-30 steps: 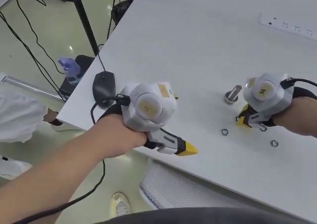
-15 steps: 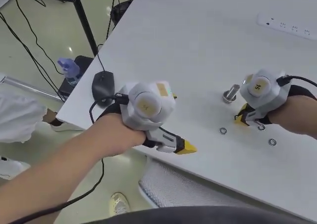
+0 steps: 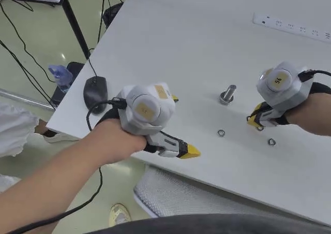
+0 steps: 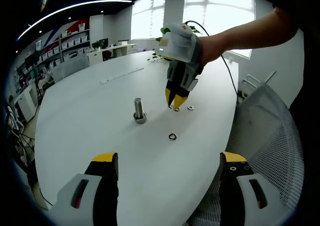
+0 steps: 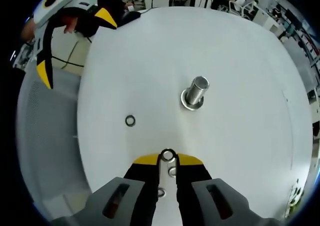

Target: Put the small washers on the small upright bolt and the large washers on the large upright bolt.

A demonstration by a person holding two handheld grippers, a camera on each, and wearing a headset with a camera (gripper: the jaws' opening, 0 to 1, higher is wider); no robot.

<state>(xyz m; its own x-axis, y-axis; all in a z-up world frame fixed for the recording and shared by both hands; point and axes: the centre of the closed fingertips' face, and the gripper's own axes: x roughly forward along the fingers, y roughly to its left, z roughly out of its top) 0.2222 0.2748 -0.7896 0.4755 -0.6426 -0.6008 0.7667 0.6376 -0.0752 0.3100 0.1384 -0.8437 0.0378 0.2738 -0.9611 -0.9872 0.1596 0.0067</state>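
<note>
Table (image 3: 170, 53): white top, smooth, faint sheen. Bolt (image 3: 227, 94) – bright bare metal, polished. Washer (image 5: 168, 155) at right gripper (image 4: 173, 104) tips, same silvery metal. Left gripper (image 4: 168, 158) & right: pale grey matt plastic shells w/ yellow plastic tips, blk jaws. Chair (image 3: 170, 192) – grey woven mesh. Mouse (image 3: 95, 90): blk plastic, matt.

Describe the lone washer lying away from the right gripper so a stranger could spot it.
On the white table, find the upright bolt. The washer lies flat just beside it, toward the table's near edge. Unlike the other washers, which sit close by the right gripper, it lies alone with bare table all around.
</note>
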